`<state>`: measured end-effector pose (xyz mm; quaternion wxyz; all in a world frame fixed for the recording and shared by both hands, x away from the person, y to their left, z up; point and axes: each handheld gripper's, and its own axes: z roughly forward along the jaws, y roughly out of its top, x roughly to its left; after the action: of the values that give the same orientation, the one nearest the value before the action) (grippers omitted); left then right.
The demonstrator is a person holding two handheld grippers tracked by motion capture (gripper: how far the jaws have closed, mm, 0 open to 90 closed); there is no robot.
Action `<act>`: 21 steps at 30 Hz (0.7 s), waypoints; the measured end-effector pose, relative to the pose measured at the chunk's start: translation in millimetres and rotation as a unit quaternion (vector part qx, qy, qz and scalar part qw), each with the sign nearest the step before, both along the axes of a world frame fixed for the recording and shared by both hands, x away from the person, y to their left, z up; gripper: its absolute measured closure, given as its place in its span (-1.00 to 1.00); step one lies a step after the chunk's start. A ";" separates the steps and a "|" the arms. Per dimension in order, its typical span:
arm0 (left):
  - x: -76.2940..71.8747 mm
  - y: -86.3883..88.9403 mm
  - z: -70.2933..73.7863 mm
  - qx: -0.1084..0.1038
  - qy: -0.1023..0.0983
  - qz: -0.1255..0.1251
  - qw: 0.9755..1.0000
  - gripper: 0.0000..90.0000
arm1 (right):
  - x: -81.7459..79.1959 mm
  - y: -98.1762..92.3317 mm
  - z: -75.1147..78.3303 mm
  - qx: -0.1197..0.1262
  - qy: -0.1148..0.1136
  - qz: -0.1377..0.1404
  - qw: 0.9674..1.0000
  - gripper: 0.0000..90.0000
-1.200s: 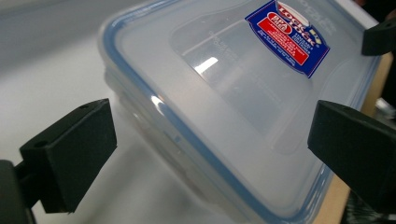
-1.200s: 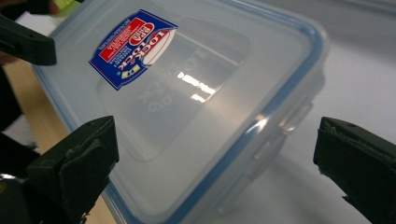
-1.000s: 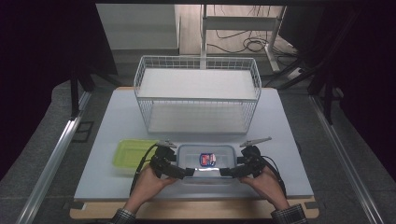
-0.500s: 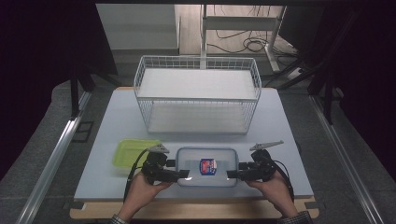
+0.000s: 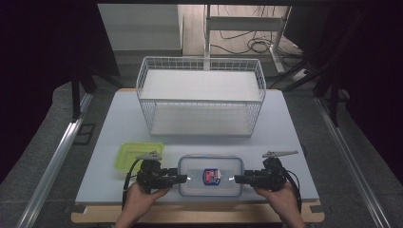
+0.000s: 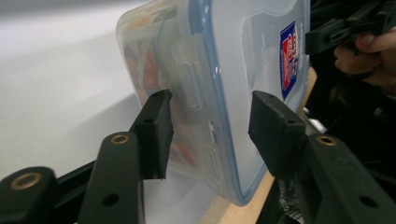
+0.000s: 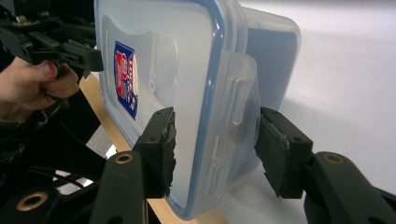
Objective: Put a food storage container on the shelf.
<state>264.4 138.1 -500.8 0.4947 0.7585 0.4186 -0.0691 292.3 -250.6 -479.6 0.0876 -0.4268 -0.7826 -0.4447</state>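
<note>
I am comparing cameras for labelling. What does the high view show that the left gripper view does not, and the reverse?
High view: the white wire basket and the flat yellow-green plastic lid on the table. Left gripper view: the side latch of the clear plastic food container with blue-sealed lid, between the open left claw jaws. Both: that container, its blue label, and the right claw.

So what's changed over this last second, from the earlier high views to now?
Both hands drew apart: the left gripper and right gripper slid outward to the clear lidded container's short ends, jaws open around its side latches. Container, green lid and wire rack stayed put.
</note>
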 end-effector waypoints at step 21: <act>5.7 2.3 29.3 -0.001 -0.029 0.020 0.999 0.16 | 2.5 2.6 23.5 0.019 -0.062 -0.015 0.998 0.10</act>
<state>270.1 140.4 -471.5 0.5091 0.7508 0.4192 -0.0373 294.7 -248.0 -456.2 0.0405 -0.4086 -0.7712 -0.4864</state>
